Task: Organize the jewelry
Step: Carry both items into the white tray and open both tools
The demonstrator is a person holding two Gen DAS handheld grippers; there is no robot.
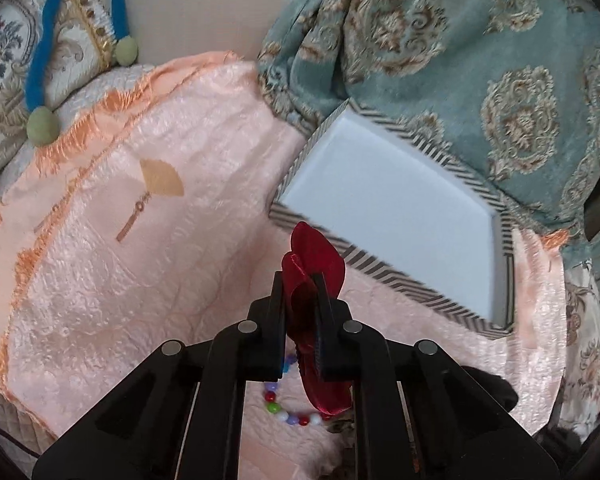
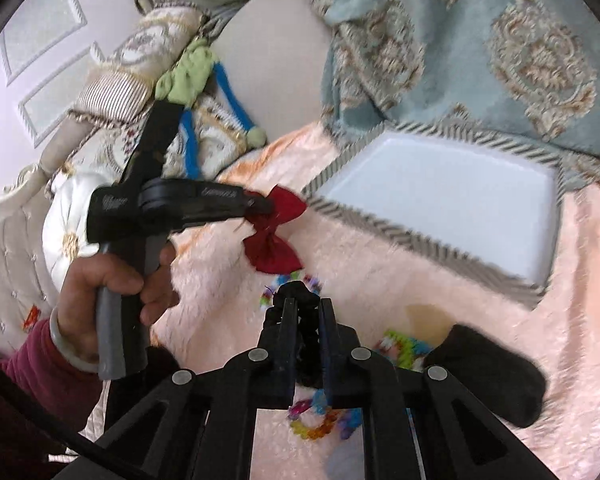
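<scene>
Red satin bow (image 1: 314, 280) is clamped in the left gripper (image 1: 300, 280), just short of the striped tray (image 1: 388, 272); next, carry it over the rim. Right gripper (image 2: 306, 304) pinches a black hair tie (image 2: 296, 294), nearer than the tray.

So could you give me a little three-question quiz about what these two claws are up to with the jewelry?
1. True or false: the left claw is shut on a red bow.
2. Multiple choice: the white tray with the striped rim holds A) beads, B) the bow, C) nothing visible.
3. Fill in: the right claw grips a small ____-coloured item.

Key: 1 true; 2 C; 3 black. Bead bracelets lie on the pink cover, outside the tray.
</scene>
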